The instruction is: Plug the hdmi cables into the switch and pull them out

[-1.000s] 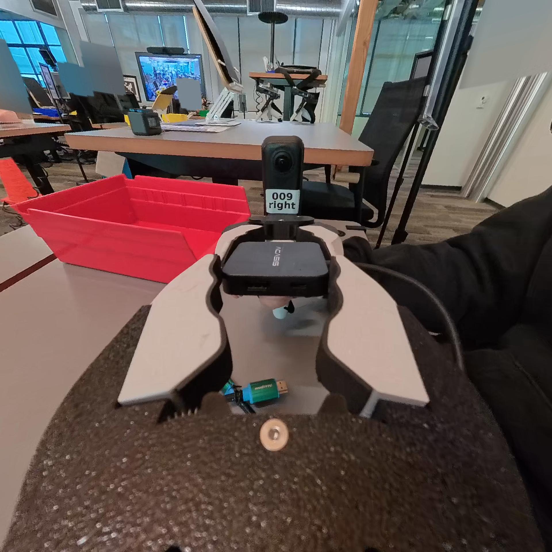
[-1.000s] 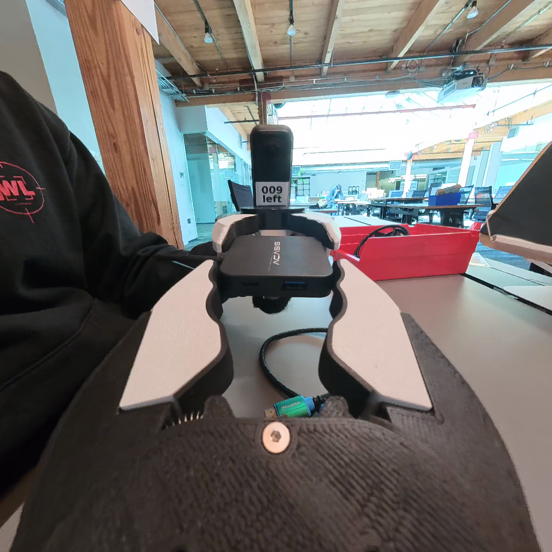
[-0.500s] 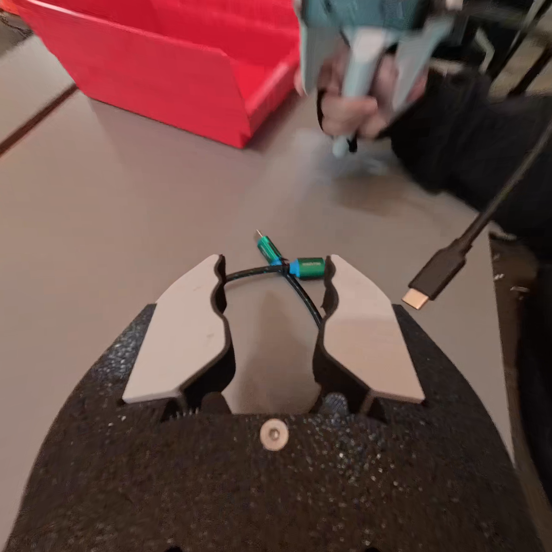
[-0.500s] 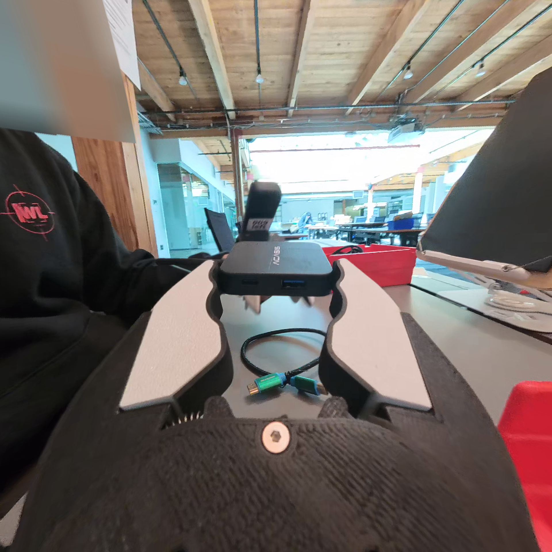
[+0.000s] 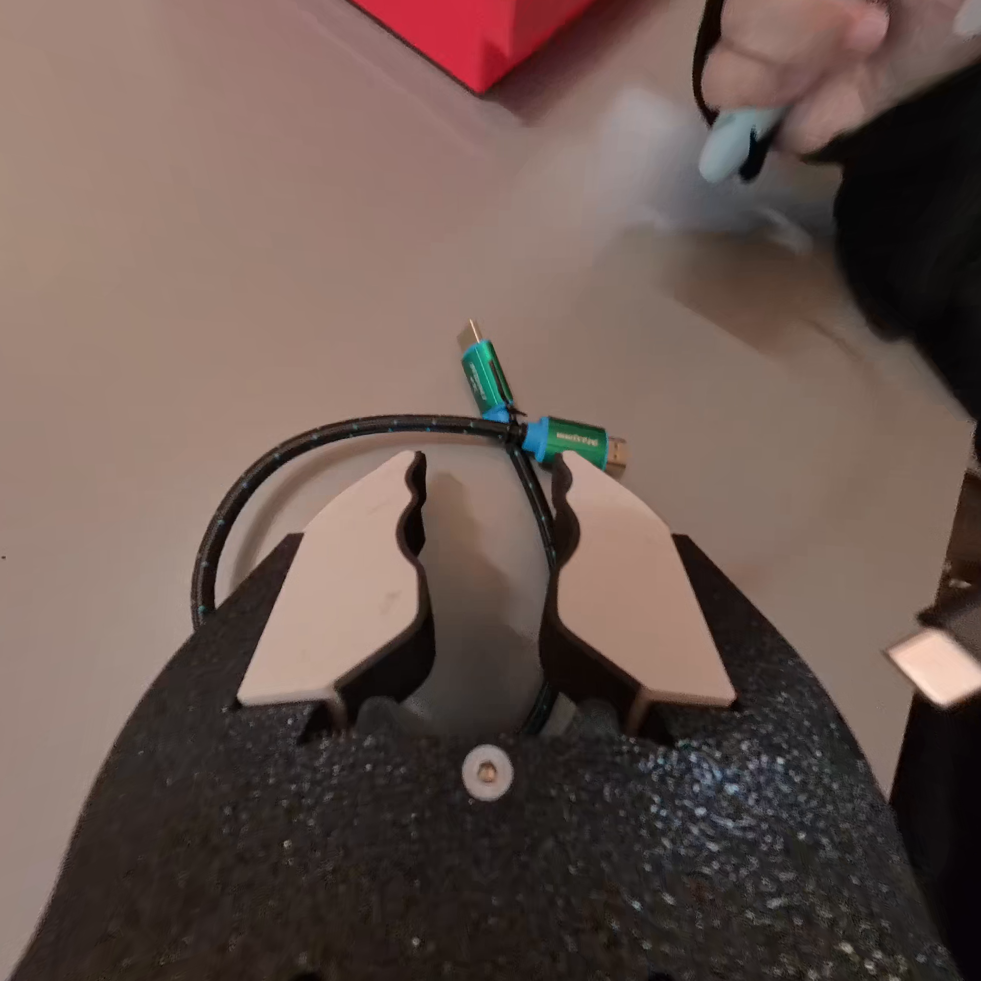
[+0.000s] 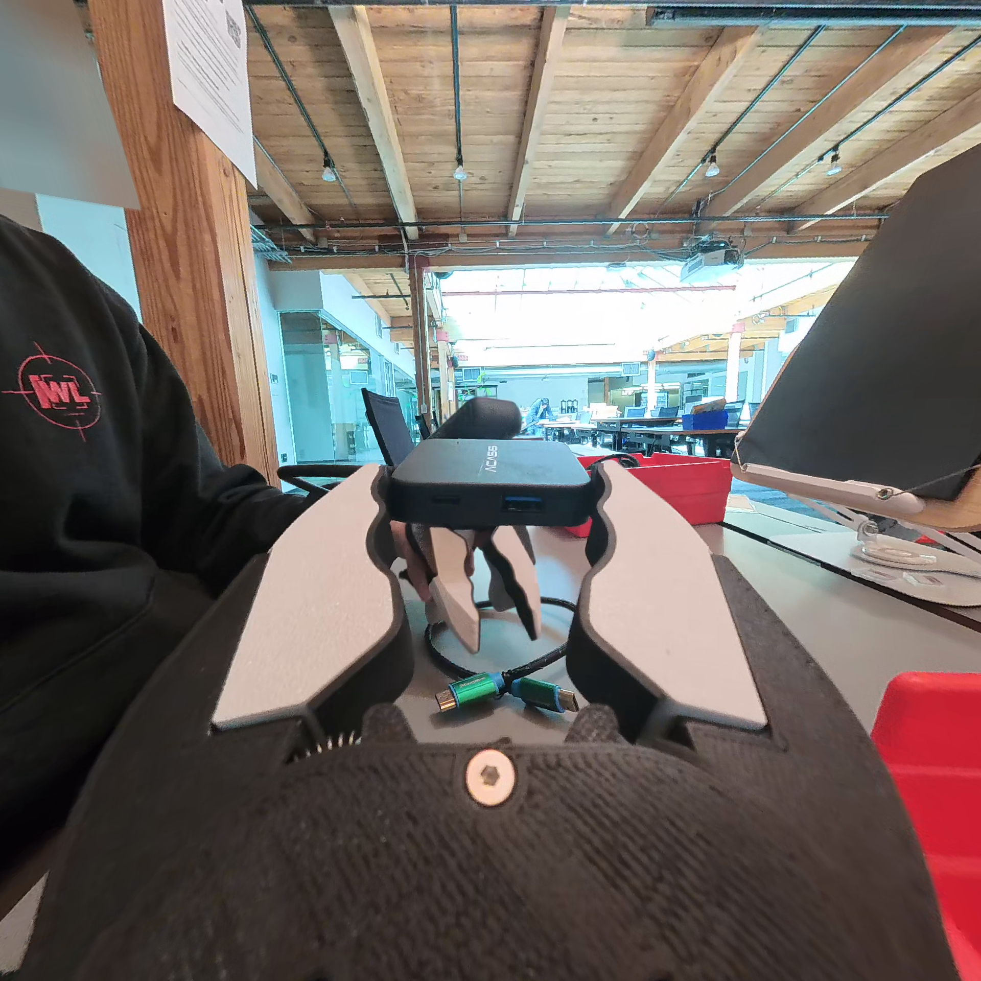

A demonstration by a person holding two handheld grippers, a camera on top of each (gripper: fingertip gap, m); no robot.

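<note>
The grey table (image 5: 212, 239) is filling most of the left wrist view, with a red bin (image 5: 478, 37) cut off at the top edge, far ahead of the left gripper (image 5: 488, 467). That claw is standing released, its jaws apart above the table and gripping nothing. A braided black HDMI cable (image 5: 255, 478) is looping around its left finger and running back between the jaws, where its far part is hiding under the gripper body. Its two green plugs (image 5: 576, 439) are lying crossed just ahead of the fingertips. A blurred hand (image 5: 807, 69) is showing at upper right.

The right gripper (image 6: 491, 478) is clenching the black switch (image 6: 491, 470) between its fingertips, raised above the table; the cable is lying below it.
</note>
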